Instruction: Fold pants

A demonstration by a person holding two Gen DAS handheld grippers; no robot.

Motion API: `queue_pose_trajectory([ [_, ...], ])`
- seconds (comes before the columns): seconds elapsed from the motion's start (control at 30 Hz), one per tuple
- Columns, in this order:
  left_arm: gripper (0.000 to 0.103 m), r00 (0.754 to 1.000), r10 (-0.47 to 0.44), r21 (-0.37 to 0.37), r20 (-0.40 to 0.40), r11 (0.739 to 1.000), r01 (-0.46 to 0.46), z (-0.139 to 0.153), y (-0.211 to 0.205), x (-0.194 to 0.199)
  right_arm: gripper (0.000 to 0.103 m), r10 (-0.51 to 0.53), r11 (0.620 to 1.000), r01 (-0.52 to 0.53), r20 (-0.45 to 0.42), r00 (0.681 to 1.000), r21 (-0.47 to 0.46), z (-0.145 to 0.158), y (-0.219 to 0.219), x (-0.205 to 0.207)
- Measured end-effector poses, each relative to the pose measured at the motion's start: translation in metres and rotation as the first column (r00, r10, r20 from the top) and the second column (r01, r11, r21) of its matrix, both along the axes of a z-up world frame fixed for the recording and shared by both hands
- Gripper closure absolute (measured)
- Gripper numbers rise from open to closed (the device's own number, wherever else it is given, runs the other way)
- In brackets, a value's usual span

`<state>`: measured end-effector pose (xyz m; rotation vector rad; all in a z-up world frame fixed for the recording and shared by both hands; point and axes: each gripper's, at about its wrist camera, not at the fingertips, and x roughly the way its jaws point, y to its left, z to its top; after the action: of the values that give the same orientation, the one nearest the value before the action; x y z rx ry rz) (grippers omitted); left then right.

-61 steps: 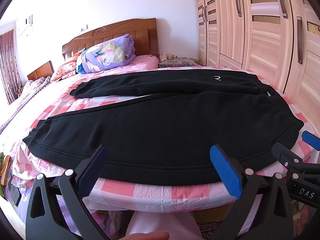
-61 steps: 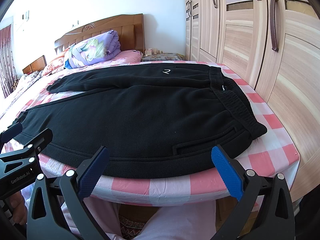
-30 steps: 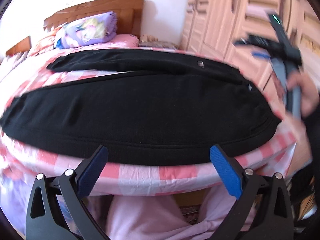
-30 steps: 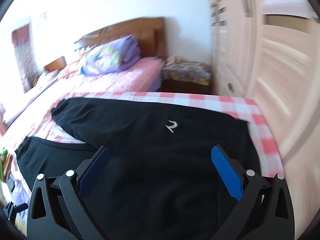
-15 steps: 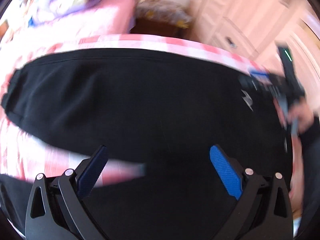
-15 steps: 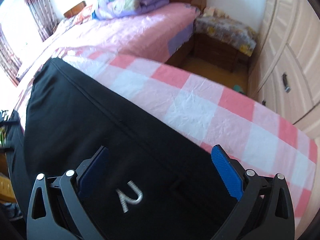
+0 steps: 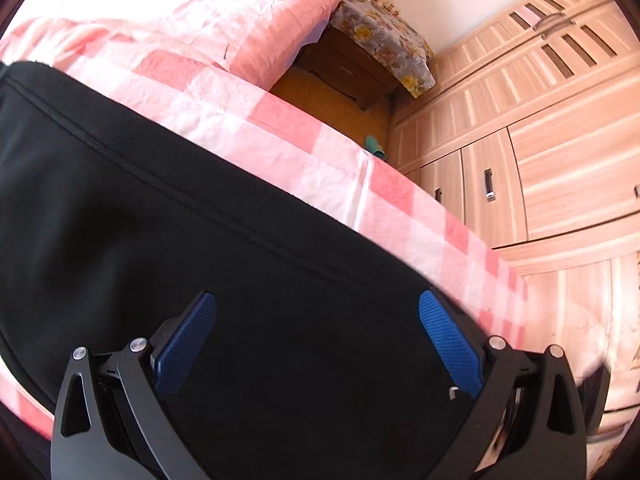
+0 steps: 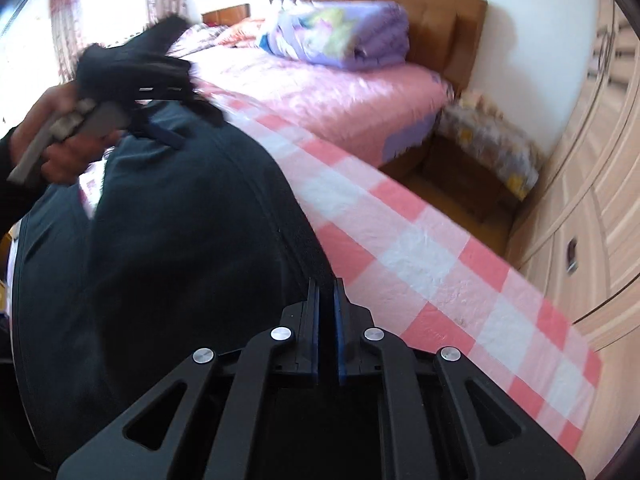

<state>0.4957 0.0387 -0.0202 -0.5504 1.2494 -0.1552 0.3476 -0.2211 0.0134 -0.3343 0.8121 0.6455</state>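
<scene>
Counting: 1 pants, 2 tools.

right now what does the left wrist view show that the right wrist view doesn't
Only the left wrist view: the left gripper with its jaws wide apart over the pants, nothing pinched, and a small green thing on the floor.
Only the right wrist view: the right gripper shut on the pants' edge, the headboard, a purple quilt, a curtain, and a hand holding the other gripper.
Both: the black pants on the pink checked sheet, the nightstand and the wardrobe.
</scene>
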Motion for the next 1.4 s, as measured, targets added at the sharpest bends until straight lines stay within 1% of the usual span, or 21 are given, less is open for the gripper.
queue_pose_trajectory([
  [0.07,0.002,1.0,0.007,0.022,-0.022,1.0,-0.007,0.0,-0.007,0.001,0.093,0.019,0.999,-0.016,0.085,0.996,-0.03,0.013,0.01,-0.038],
  [0.17,0.005,0.998,0.038,0.057,-0.053,0.998,-0.034,-0.007,-0.01,0.004,0.094,0.014,0.998,-0.006,0.153,0.988,-0.055,0.02,0.03,-0.069],
  [0.2,0.015,0.997,0.055,0.052,-0.058,0.997,-0.052,-0.011,-0.007,0.003,0.094,-0.002,0.998,0.013,0.179,0.984,-0.061,0.02,0.033,-0.083],
  [0.23,0.046,0.996,0.064,0.039,-0.057,0.997,-0.062,-0.014,-0.004,0.002,0.094,-0.014,0.997,0.027,0.194,0.981,-0.065,0.019,0.036,-0.084],
  [0.27,0.061,0.995,0.087,0.063,-0.052,0.994,-0.084,-0.015,0.002,-0.007,0.094,-0.025,0.997,0.04,0.208,0.978,-0.071,0.018,0.038,-0.09],
  [0.3,0.084,0.994,0.104,0.06,-0.026,0.993,-0.102,-0.012,0.009,-0.015,0.094,-0.044,0.995,0.062,0.223,0.974,-0.076,0.017,0.038,-0.096],
  [0.37,0.09,0.992,0.111,-0.031,0.056,0.994,-0.109,-0.002,0.025,-0.038,0.094,-0.084,0.993,0.101,0.237,0.968,-0.061,0.017,0.039,-0.104],
  [0.43,0.091,0.983,0.099,-0.059,0.157,0.994,-0.091,0.02,0.034,-0.071,0.094,-0.104,0.992,0.12,0.266,0.958,-0.044,0.019,0.038,-0.123],
  [0.47,0.091,0.967,0.091,-0.071,0.236,0.995,-0.077,0.037,0.038,-0.095,0.094,-0.114,0.991,0.128,0.279,0.953,-0.032,0.022,0.037,-0.133],
  [0.5,0.091,0.943,0.072,-0.063,0.325,0.997,-0.054,0.054,0.04,-0.125,0.094,-0.122,0.991,0.132,0.286,0.95,-0.016,0.023,0.037,-0.142],
  [0.53,0.091,0.928,0.055,-0.051,0.368,0.998,-0.039,0.063,0.039,-0.141,0.094,-0.135,0.99,0.139,0.301,0.944,0.008,0.027,0.036,-0.157],
  [0.57,0.091,0.895,0.023,-0.031,0.445,0.999,-0.01,0.075,0.041,-0.177,0.094,-0.145,0.989,0.146,0.321,0.936,0.022,0.029,0.036,-0.173],
  [0.67,0.091,0.849,-0.036,0.015,0.527,0.999,0.033,0.076,0.041,-0.24,0.094,-0.167,0.986,0.163,0.354,0.92,0.041,0.026,0.039,-0.217],
  [0.7,0.091,0.844,-0.044,0.023,0.535,0.999,0.037,0.067,0.043,-0.261,0.094,-0.173,0.985,0.168,0.349,0.921,0.046,0.021,0.041,-0.226],
  [0.77,0.091,0.852,-0.063,0.036,0.52,0.998,0.052,0.043,0.047,-0.288,0.094,-0.198,0.98,0.189,0.308,0.93,0.057,0.005,0.043,-0.242],
  [0.83,0.091,0.873,-0.098,0.067,0.478,0.995,0.076,0.011,0.046,-0.306,0.094,-0.237,0.971,0.225,0.244,0.94,0.076,-0.019,0.044,-0.253],
  [0.93,0.09,0.9,-0.117,0.08,0.42,0.993,0.092,-0.028,0.046,-0.307,0.094,-0.256,0.967,0.252,0.203,0.945,0.042,-0.046,0.049,-0.254],
  [1.0,0.081,0.904,-0.098,0.056,0.417,0.995,0.082,-0.047,0.051,-0.307,0.094,-0.264,0.964,0.264,0.214,0.94,0.026,-0.048,0.053,-0.255],
  [1.13,0.072,0.895,-0.06,-0.06,0.442,0.994,0.096,-0.054,0.066,-0.312,0.093,-0.302,0.953,0.299,0.184,0.936,0.043,-0.045,0.055,-0.247],
  [1.3,0.065,0.888,-0.061,-0.085,0.455,0.99,0.112,-0.054,0.069,-0.307,0.093,-0.335,0.942,0.325,0.153,0.93,0.085,-0.05,0.055,-0.25],
  [1.4,0.054,0.877,-0.086,-0.082,0.472,0.987,0.14,-0.054,0.065,-0.306,0.092,-0.338,0.941,0.331,0.146,0.93,0.072,-0.052,0.059,-0.255],
])
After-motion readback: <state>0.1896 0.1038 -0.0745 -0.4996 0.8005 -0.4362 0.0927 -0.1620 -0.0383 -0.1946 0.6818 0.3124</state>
